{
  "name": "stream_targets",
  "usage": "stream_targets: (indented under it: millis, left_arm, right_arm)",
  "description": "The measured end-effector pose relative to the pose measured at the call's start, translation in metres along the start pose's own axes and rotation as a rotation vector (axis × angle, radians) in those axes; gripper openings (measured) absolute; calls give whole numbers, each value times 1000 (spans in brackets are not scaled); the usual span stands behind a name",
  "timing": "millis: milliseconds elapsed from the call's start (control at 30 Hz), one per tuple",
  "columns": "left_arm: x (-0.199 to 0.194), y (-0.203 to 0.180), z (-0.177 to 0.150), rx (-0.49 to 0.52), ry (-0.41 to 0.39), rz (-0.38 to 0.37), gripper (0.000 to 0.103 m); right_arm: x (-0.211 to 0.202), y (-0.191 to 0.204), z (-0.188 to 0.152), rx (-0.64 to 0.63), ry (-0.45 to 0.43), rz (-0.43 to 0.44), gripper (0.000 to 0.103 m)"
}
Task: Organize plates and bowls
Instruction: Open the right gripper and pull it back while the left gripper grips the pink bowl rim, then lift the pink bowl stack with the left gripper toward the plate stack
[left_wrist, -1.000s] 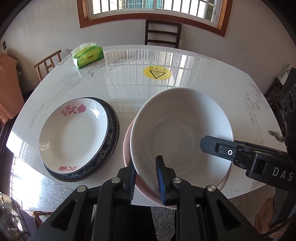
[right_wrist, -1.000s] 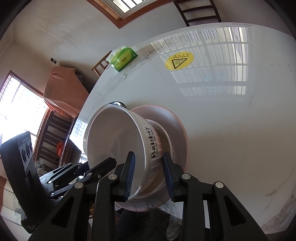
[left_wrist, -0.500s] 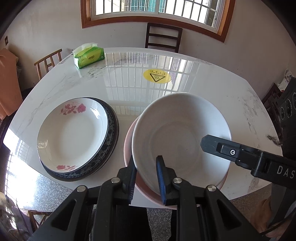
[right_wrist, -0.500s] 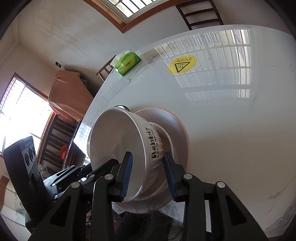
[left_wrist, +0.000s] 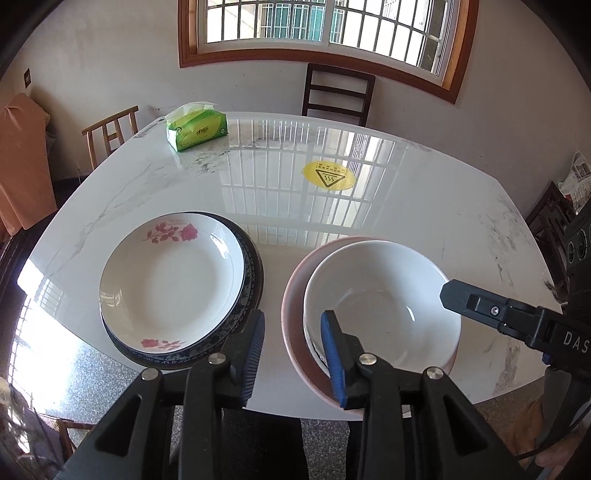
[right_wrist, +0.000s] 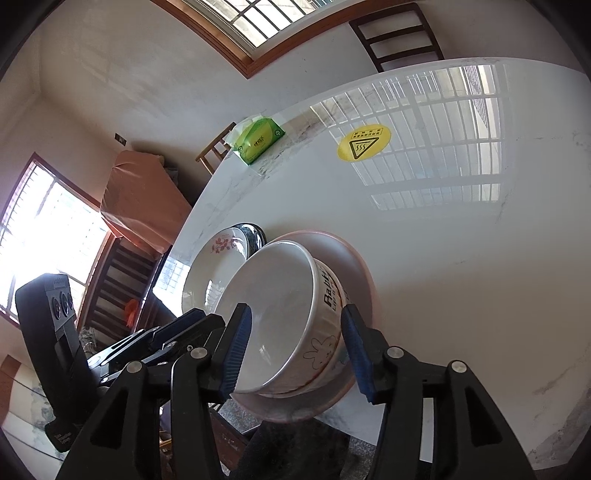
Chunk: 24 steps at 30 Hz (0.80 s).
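Note:
A white bowl (left_wrist: 380, 295) with a rabbit print (right_wrist: 325, 332) rests inside a wider pink bowl (left_wrist: 291, 325) near the table's front edge. My left gripper (left_wrist: 293, 356) straddles the near-left rims of both bowls. Its jaws are opening, and the pads stand apart from the rims. My right gripper (right_wrist: 295, 350) has the white bowl's wall between its opening jaws, one finger inside and one outside, neither pressing. To the left, a white rose-patterned plate (left_wrist: 170, 280) lies on a dark blue-rimmed plate (left_wrist: 255, 273).
A green tissue pack (left_wrist: 195, 129) sits at the far left of the white marble table (left_wrist: 406, 206), and a yellow warning sticker (left_wrist: 328, 179) is near its middle. Wooden chairs (left_wrist: 338, 96) stand around the table. Both stacks lie close to the front edge.
Both grippers have widened and let go of the white bowl's rim. The bowl has settled level into the pink bowl. The left gripper has drawn back and up.

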<state>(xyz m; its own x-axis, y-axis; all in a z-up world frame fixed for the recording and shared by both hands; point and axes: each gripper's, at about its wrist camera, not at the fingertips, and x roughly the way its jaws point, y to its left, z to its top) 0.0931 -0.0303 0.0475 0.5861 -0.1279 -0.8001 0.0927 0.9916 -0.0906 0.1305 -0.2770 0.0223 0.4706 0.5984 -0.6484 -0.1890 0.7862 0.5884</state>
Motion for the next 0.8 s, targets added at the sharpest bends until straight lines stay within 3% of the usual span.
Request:
stream_targets:
  millis: [133, 467, 800]
  left_arm:
    - [-2, 12, -6, -34, -29, -15, 32]
    - [4, 33, -23, -108, 9, -32, 36]
    - [1, 36, -23, -111, 4, -28, 36]
  right_arm:
    - [-5, -2, -7, -11, -31, -20, 50]
    - [-20, 1, -15, -68, -166, -128, 45]
    - [-5, 9, -22, -163, -165, -235, 44]
